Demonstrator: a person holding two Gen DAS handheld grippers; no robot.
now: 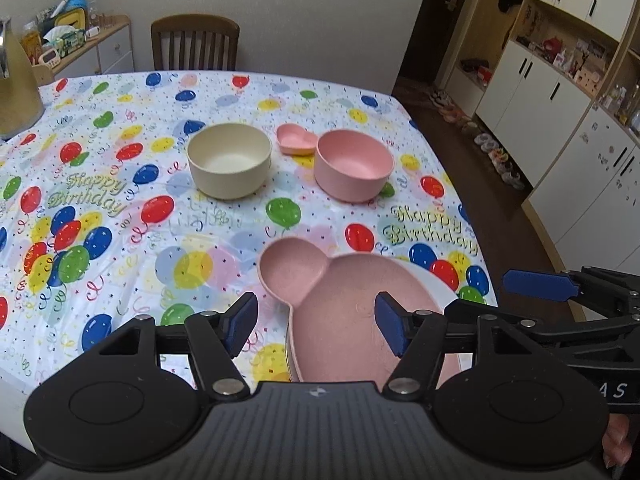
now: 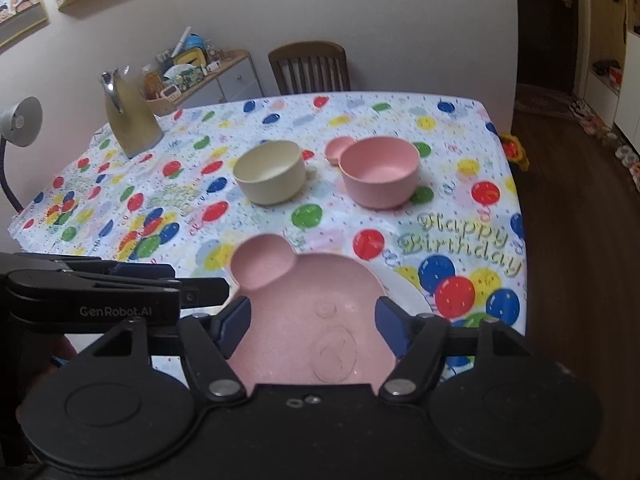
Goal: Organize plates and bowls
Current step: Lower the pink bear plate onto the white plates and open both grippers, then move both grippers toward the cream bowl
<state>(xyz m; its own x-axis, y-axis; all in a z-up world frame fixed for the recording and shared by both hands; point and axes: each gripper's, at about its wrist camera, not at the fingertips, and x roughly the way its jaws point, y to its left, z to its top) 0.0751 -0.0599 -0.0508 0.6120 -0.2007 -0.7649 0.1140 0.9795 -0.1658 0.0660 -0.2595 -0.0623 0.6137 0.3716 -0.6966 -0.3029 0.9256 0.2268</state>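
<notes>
A: Starting at the left, what's on the table?

B: A gold kettle (image 2: pixel 130 114) stands at the far left corner of the balloon-print tablecloth (image 2: pixel 160 216), with a cluttered sideboard (image 2: pixel 208 76) and a wooden chair (image 2: pixel 309 67) behind, against the pale wall.

A: And the dishes?

B: Mid-table, a cream bowl (image 1: pixel 229 161) and a pink bowl (image 1: pixel 353 165) stand apart, a small pink heart dish (image 1: pixel 295 139) behind them, just beside the pink bowl. Nearer, a pink bear-shaped plate (image 2: pixel 312 312) lies on a white plate (image 2: pixel 408 296).

A: The tongs?

B: The left gripper (image 1: pixel 316 325) is spread wide above the bear plate's left edge, holding nothing. The right gripper (image 2: pixel 312 325) is also wide open over that plate, empty.

A: Further right?

B: White cupboards (image 1: pixel 560 92) and shoes (image 1: pixel 494 152) along a dark wood floor.
</notes>
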